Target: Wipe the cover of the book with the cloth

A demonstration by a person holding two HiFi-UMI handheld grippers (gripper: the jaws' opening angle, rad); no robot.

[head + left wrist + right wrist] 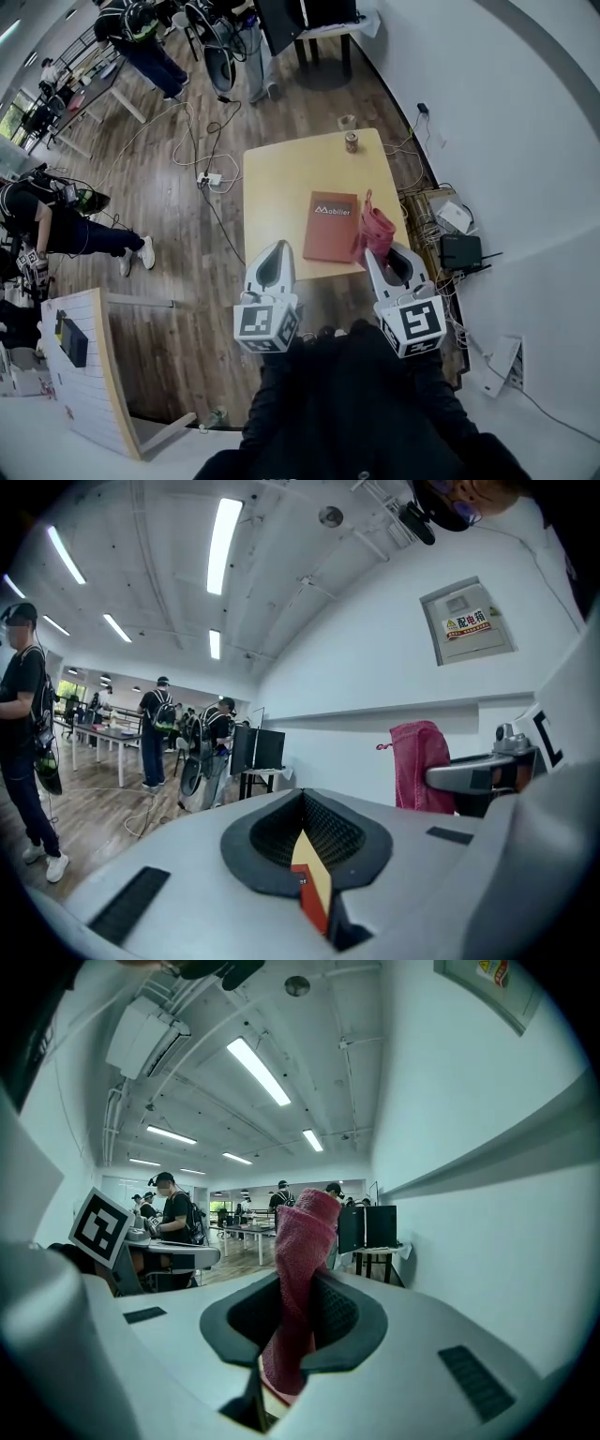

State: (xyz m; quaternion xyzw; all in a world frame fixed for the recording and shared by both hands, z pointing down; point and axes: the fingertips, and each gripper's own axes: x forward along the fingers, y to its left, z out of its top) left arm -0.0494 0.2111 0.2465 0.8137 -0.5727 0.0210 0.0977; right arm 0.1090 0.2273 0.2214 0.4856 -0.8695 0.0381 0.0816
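A brown book (331, 226) lies flat on the light wooden table (281, 178), near its front edge. My right gripper (384, 251) is shut on a pink cloth (378, 228), which sticks up out of the jaws just right of the book. In the right gripper view the cloth (300, 1288) stands pinched between the dark pads. My left gripper (274, 258) is shut and holds nothing, raised at the table's front left edge. From the left gripper view the cloth (419, 766) and the other gripper (483, 775) show to the right.
A small can (352, 142) stands at the table's far edge. Cables and a power strip (210, 178) lie on the wooden floor to the left. A black box (460, 251) and wires sit by the wall on the right. Several people stand in the background.
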